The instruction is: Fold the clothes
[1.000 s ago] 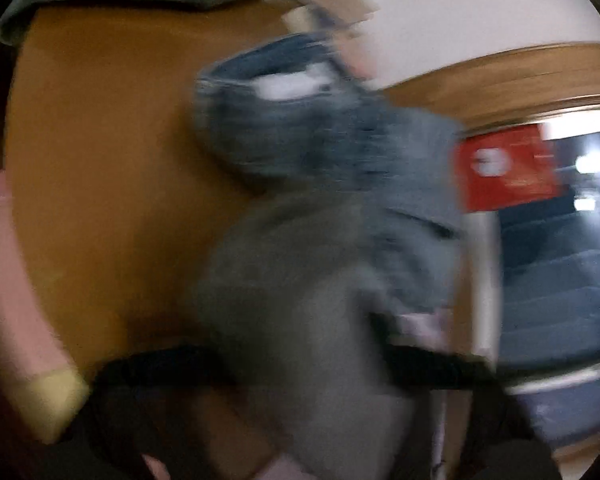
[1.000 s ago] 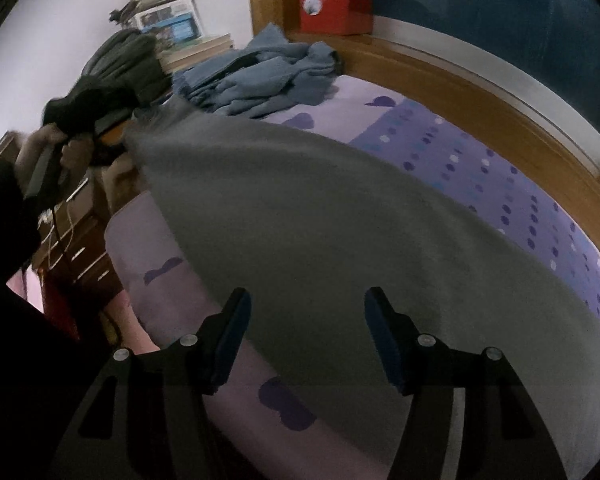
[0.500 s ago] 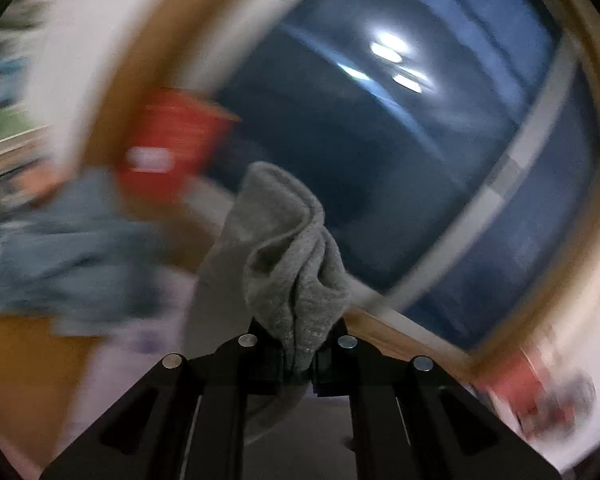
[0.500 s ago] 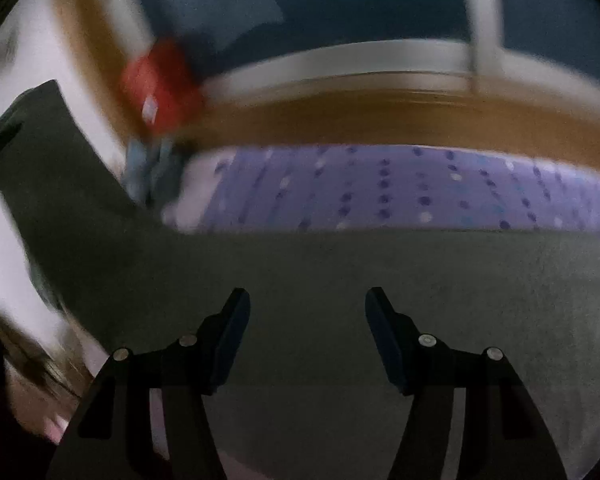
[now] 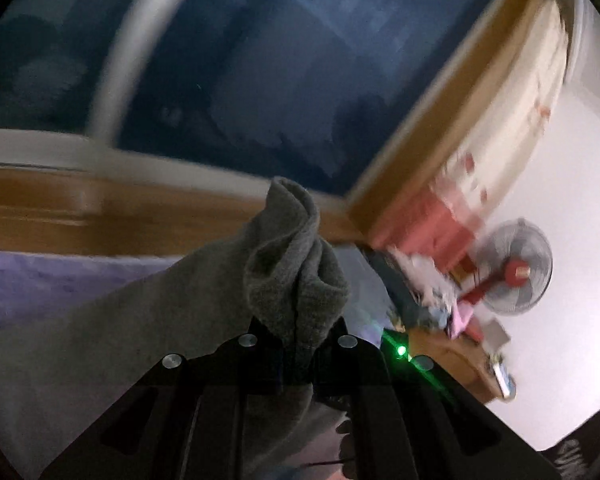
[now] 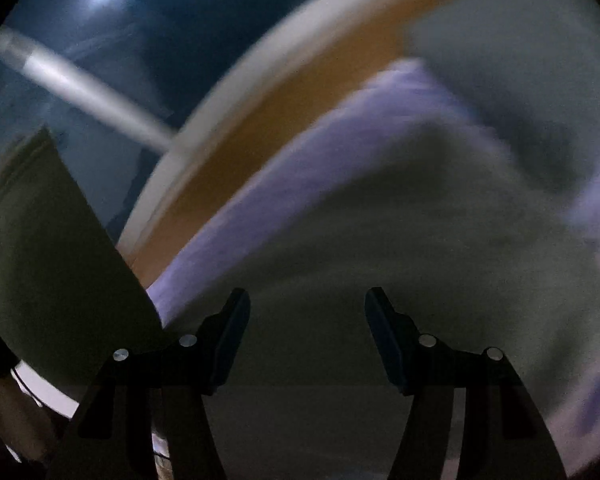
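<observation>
L claw (image 5: 296, 344) pinching grey garment (image 5: 292, 264) (bunched) | R claw (image 6: 306, 328) spread, empty, over garment

The left gripper (image 5: 296, 344) is clamped tight, its jaws pressed together on a bunched fold of grey garment (image 5: 292, 264), and is pointed somewhat downward. The right gripper (image 6: 306, 336) is held with its jaws spread well apart, nothing being pinched between them.
</observation>
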{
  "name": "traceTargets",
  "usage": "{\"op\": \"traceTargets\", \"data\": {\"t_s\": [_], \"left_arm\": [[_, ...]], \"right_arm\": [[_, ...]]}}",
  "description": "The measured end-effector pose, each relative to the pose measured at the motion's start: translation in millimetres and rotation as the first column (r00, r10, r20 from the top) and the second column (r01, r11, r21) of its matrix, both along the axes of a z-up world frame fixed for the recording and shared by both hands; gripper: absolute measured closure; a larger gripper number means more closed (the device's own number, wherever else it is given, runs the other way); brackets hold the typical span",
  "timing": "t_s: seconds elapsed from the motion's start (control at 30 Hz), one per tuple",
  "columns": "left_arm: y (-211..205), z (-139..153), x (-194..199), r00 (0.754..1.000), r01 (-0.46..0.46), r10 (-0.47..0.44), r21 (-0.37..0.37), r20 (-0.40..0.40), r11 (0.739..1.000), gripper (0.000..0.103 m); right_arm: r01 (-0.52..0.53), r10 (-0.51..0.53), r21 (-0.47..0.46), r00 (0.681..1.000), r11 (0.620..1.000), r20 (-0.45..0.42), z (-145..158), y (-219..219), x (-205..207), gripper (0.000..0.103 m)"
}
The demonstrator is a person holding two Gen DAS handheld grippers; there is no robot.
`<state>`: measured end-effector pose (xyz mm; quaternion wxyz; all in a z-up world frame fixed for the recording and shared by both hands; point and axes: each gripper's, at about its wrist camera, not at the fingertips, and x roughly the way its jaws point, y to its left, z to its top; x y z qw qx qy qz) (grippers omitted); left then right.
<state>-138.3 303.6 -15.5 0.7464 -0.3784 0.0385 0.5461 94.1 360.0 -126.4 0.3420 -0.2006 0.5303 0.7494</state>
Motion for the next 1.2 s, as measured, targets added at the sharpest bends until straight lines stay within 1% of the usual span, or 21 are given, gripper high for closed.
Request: {"op": "traceTargets", "data": {"t_s": [0.1,0.17,0.3,0.4,0.47,0.5,0.53,0.6,0.67,0.7,0.73,0.8,0.83,0.9,0.93,1.0,1.07,1.1,1.13,1.17,1.2], "left_arm": [[29.8,-26.3,63.7,0.996,0.079,-0.081,-0.053,-0.039,0.995,0.096],[41.5,-46.7,94.2,0.993,0.1,-0.106,-0.108,-0.059,0.989,0.095],[57.9,-88.0,132.2,0.988,0.035,-0.06,-0.179,-0.139,0.983,0.095],[69.4,-118.1,131.5,0.993,0.015,-0.046,-0.271,-0.109,0.963,0.095],[71.7,-136.0,137.4,0.994,0.042,-0.072,-0.314,-0.085,0.948,0.092],[72.1,-144.2,144.9,0.991,0.068,-0.102,-0.331,-0.087,0.941,0.08],[72.8,-150.9,152.0,0.985,0.105,-0.145,-0.35,-0.091,0.931,0.057],[60.2,-141.5,159.4,0.966,0.199,-0.242,-0.323,-0.096,0.925,0.041],[46.0,-127.4,163.2,0.942,0.297,-0.329,-0.279,-0.074,0.913,0.036],[31.0,-110.1,165.8,0.917,0.373,-0.394,-0.222,-0.059,0.901,0.037],[14.8,-93.8,169.3,0.89,0.43,-0.447,-0.16,-0.09,0.889,0.036],[-32.1,-55.3,178.4,0.827,0.527,-0.505,0.029,-0.247,0.85,0.035],[-54.0,-41.0,180.7,0.803,0.55,-0.491,0.102,-0.338,0.829,0.034],[-70.9,-31.8,175.9,0.79,0.52,-0.421,0.125,-0.445,0.845,0.034],[-71.5,-31.2,168.1,0.798,0.48,-0.382,0.11,-0.466,0.87,0.034],[-65.5,-32.4,128.8,0.846,0.338,-0.273,0.064,-0.458,0.939,0.034],[-64.5,-35.2,73.5,0.879,0.192,-0.166,0.012,-0.447,0.981,0.034],[-67.9,-41.8,35.1,0.886,0.082,-0.085,-0.027,-0.457,0.996,0.034],[-72.2,-49.8,-6.4,0.881,-0.04,0.004,-0.067,-0.473,0.997,0.034],[-76.6,-57.9,-47.9,0.866,-0.162,0.09,-0.105,-0.492,0.981,0.034],[-82.4,-67.9,-85.4,0.854,-0.276,0.161,-0.168,-0.495,0.946,0.036]], "right_arm": [[0.016,-0.027,-0.084,0.99,0.996,-0.137,-17.4,12.1,48.7,0.043],[0.037,-0.052,-0.081,0.978,0.996,-0.203,-18.2,12.4,67.1,0.043],[0.091,-0.091,-0.008,0.979,0.996,-0.184,-9.4,11.6,91.5,0.042],[0.213,-0.218,-0.044,0.955,0.976,-0.202,-13.0,10.1,121.5,0.042],[0.246,-0.249,-0.04,0.945,0.968,-0.214,-11.2,5.5,135.4,0.042],[0.254,-0.255,-0.033,0.944,0.967,-0.208,-10.0,3.2,140.5,0.042],[0.253,-0.254,-0.028,0.949,0.967,-0.185,-9.5,1.2,141.7,0.042],[0.249,-0.251,-0.033,0.957,0.968,-0.147,-11.0,-0.5,140.4,0.042],[0.238,-0.242,-0.048,0.962,0.97,-0.123,-15.4,0.8,136.4,0.042],[0.225,-0.231,-0.055,0.962,0.973,-0.147,-18.3,4.4,138.7,0.042],[0.213,-0.22,-0.061,0.961,0.975,-0.17,-21.2,7.9,141.1,0.039],[0.178,-0.186,-0.063,0.968,0.982,-0.169,-22.9,12.2,135.9,0.037],[0.157,-0.164,-0.058,0.974,0.986,-0.154,-22.4,13.1,129.9,0.037],[0.114,-0.117,-0.03,0.986,0.993,-0.118,-20.1,12.6,115.7,0.036],[0.102,-0.102,-0.012,0.99,0.995,-0.097,-18.1,11.0,110.8,0.034],[0.089,-0.088,0.026,0.995,0.996,-0.057,-13.5,7.6,106.1,0.032],[0.083,-0.083,0.063,0.996,0.995,-0.013,-8.6,4.0,104.0,0.032],[0.083,-0.085,0.081,0.996,0.993,0.019,-5.8,1.8,102.8,0.033],[0.081,-0.087,0.105,0.994,0.991,0.062,-3.0,-0.7,101.1,0.035],[0.079,-0.098,0.144,0.987,0.986,0.129,0.4,-3.8,98.4,0.055],[0.085,-0.121,0.189,0.975,0.978,0.189,4.4,-6.4,95.8,0.067]]}}
